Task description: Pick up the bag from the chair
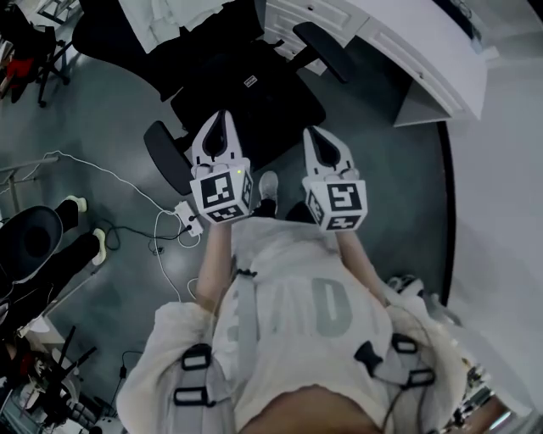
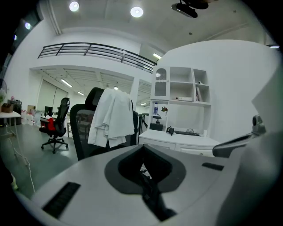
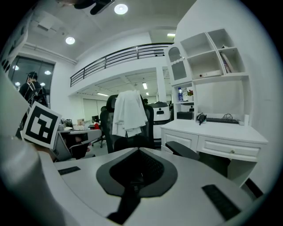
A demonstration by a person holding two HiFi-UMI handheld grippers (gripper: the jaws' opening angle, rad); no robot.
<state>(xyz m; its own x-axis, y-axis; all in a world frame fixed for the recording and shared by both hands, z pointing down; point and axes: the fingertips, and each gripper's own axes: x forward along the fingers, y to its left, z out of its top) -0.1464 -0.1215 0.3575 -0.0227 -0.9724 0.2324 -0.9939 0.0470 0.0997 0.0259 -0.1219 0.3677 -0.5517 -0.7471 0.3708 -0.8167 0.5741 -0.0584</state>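
Note:
A black office chair [image 1: 254,102] stands just ahead of me, with a white garment [image 1: 161,21] draped over its backrest. On its seat lies a dark bag [image 1: 242,93] with a small white label; it is hard to tell apart from the black seat. My left gripper [image 1: 222,119] and right gripper [image 1: 316,134] are side by side, both shut and holding nothing, their tips over the seat's near edge. In the left gripper view the chair [image 2: 82,128] and garment [image 2: 110,117] rise beyond the shut jaws; the right gripper view shows the same chair [image 3: 108,128] and garment [image 3: 129,112]. The jaws hide the bag in both.
A white desk with drawers [image 1: 407,42] stands right of the chair, with a shelf unit [image 3: 208,57] above it. The chair's armrests [image 1: 165,157] [image 1: 322,51] flank the seat. Cables and a power strip [image 1: 188,216] lie on the floor at left, near another black seat [image 1: 25,237].

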